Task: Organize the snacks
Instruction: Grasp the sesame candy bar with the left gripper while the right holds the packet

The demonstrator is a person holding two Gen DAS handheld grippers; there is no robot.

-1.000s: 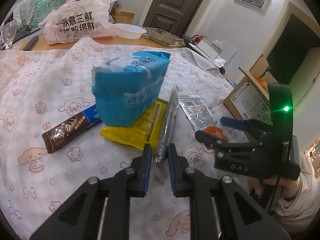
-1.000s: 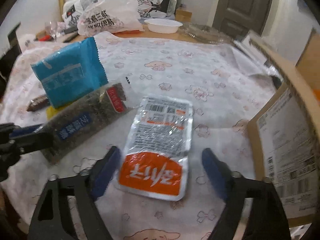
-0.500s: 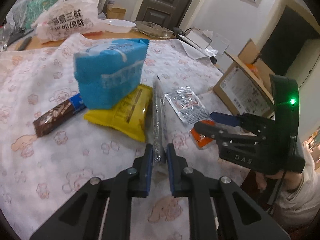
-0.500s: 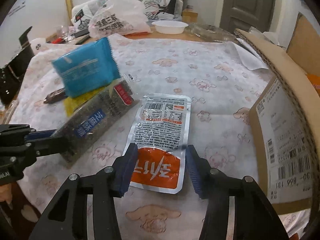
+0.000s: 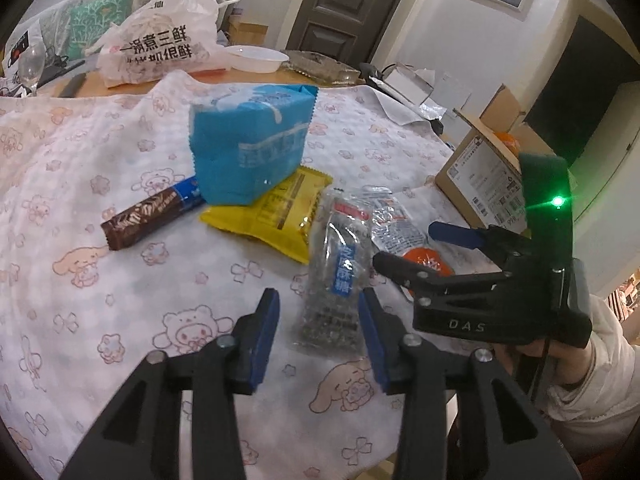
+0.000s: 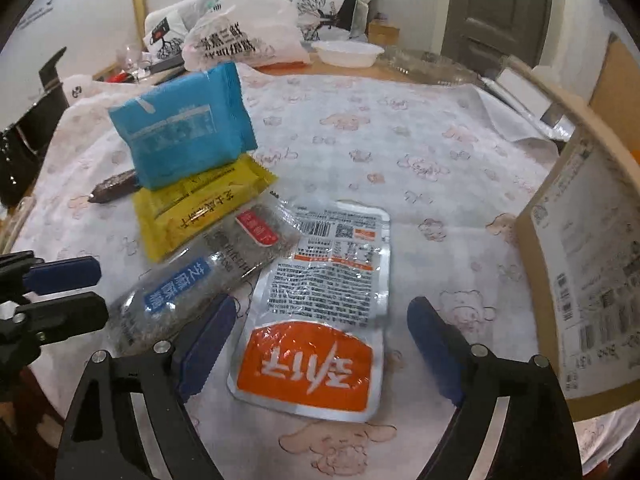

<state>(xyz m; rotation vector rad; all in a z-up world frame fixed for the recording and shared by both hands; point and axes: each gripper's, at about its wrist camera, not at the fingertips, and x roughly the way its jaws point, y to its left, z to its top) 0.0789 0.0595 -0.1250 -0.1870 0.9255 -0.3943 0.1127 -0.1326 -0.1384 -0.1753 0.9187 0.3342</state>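
Observation:
Snacks lie on a cartoon-print cloth. A clear packet of dark sesame candy (image 5: 338,276) lies flat between the fingers of my open left gripper (image 5: 318,336); it also shows in the right wrist view (image 6: 200,276). A silver and orange pouch (image 6: 320,312) lies between the fingers of my open right gripper (image 6: 316,344), which also shows in the left wrist view (image 5: 404,248). A blue bag (image 5: 248,140) rests on a yellow packet (image 5: 276,212). A brown chocolate bar (image 5: 148,216) lies to their left.
An open cardboard box (image 6: 580,248) stands at the right edge of the table. White plastic bags (image 5: 156,48), a white bowl (image 5: 256,58) and a wine glass (image 5: 30,66) sit at the far end. A person's sleeve (image 5: 592,364) is behind the right gripper.
My left gripper has opened and let go of the sesame candy packet, which now lies flat on the cloth. My right gripper closed partway, then opened wide again around the orange pouch.

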